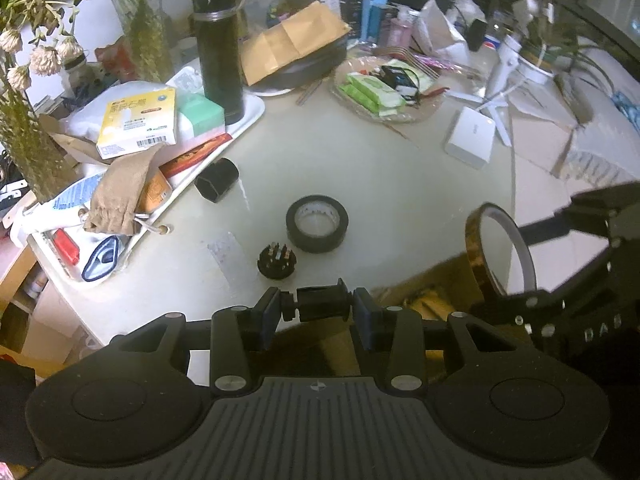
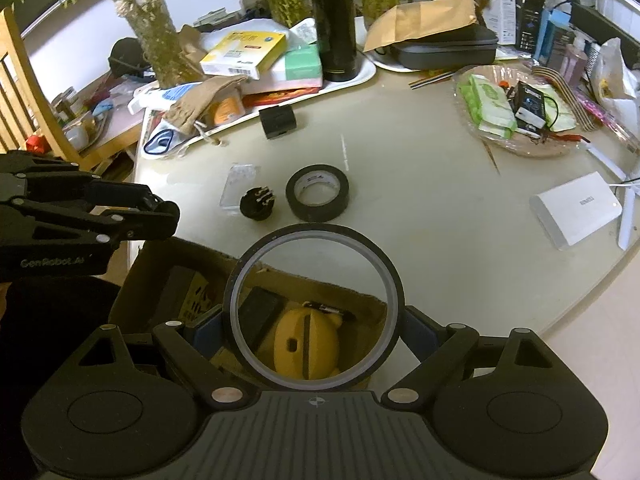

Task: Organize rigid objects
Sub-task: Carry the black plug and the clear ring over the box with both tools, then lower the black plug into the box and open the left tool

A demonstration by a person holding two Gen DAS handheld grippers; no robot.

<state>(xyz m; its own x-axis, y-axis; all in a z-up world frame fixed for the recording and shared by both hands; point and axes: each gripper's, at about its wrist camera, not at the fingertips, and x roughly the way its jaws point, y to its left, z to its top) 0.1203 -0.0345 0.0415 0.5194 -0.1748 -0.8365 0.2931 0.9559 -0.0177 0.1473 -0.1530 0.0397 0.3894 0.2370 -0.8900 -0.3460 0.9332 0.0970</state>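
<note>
My left gripper (image 1: 320, 309) is shut on a small black mount piece (image 1: 323, 307), held above the table's near edge. My right gripper (image 2: 314, 330) is shut across a thin wide tape ring (image 2: 236, 280), which hangs over an open cardboard box (image 2: 200, 264). A yellow object (image 2: 308, 346) and a dark flat item lie in that box. In the left wrist view the same ring (image 1: 474, 256) looks amber at the right. On the table lie a black tape roll (image 1: 317, 224), a round black plug (image 1: 276, 261) and a black hexagonal case (image 1: 217, 179).
A white tray (image 1: 252, 118) at the left holds boxes, a cloth pouch and a tall black flask (image 1: 218, 48). Further right are a dish of green packets (image 1: 380, 92) and a white power bank (image 1: 470, 138). Flower vases and clutter line the back; a wooden chair (image 2: 16, 92) stands left.
</note>
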